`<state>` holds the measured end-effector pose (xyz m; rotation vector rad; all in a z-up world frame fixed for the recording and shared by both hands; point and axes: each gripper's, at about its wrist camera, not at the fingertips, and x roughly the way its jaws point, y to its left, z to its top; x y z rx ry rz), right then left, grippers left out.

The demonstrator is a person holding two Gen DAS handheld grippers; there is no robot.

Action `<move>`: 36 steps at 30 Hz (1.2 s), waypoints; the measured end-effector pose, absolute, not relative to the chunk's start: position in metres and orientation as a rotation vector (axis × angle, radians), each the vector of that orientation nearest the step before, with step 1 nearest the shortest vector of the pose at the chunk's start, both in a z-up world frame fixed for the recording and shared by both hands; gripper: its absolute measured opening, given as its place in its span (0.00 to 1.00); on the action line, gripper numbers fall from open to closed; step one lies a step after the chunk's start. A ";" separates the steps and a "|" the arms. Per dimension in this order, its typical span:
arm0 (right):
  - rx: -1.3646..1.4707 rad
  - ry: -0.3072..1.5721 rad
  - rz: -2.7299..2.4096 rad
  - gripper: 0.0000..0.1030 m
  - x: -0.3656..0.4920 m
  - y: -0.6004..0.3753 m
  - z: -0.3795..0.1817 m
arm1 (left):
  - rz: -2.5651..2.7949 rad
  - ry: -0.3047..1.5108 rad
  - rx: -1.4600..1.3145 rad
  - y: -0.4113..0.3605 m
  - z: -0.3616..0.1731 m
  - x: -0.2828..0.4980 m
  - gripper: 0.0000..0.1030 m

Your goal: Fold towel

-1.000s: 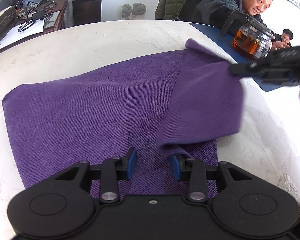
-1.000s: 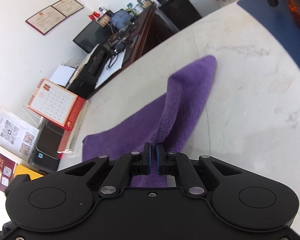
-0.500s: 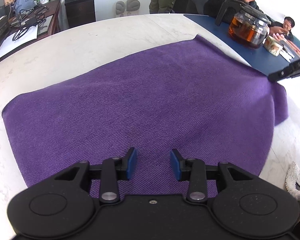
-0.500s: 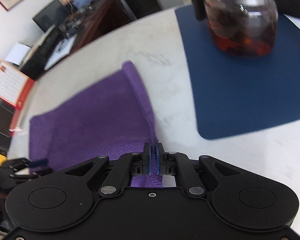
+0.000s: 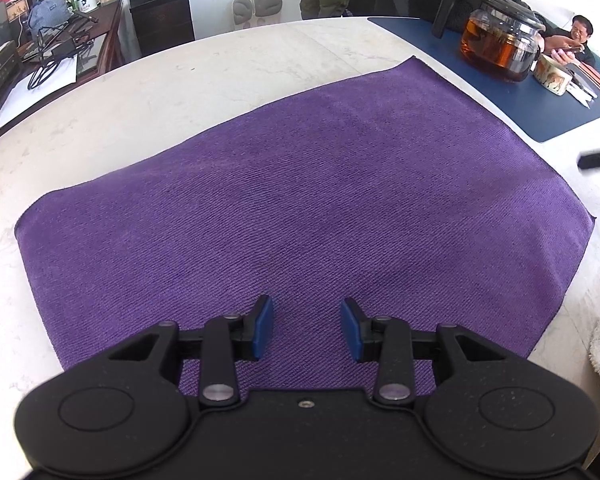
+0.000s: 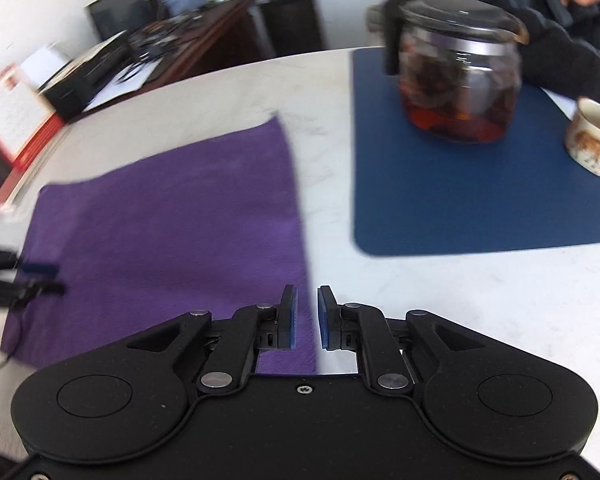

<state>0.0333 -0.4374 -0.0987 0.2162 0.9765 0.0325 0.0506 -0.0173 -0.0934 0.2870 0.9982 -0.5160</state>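
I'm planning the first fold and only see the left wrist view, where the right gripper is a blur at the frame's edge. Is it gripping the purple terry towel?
Observer: No. The right gripper is open, with nothing between its blue pads.
Operator: Where does it sit relative to the towel?
Observer: It lines up with the right edge of the purple terry towel, close to the near corner. One pad shows against cloth, the other against the white marble table. I cannot tell its height.
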 end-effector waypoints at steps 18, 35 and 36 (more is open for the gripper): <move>0.040 1.178 0.098 0.11 0.039 -0.416 -0.102 | -0.456 0.973 0.255 -0.026 -0.095 0.045 0.40; -0.179 0.925 0.201 0.23 0.209 -0.383 -0.127 | -0.474 0.994 0.283 -0.039 -0.094 0.053 0.40; -0.164 0.923 0.203 0.23 0.207 -0.388 -0.126 | -0.480 0.994 0.289 -0.040 -0.094 0.053 0.40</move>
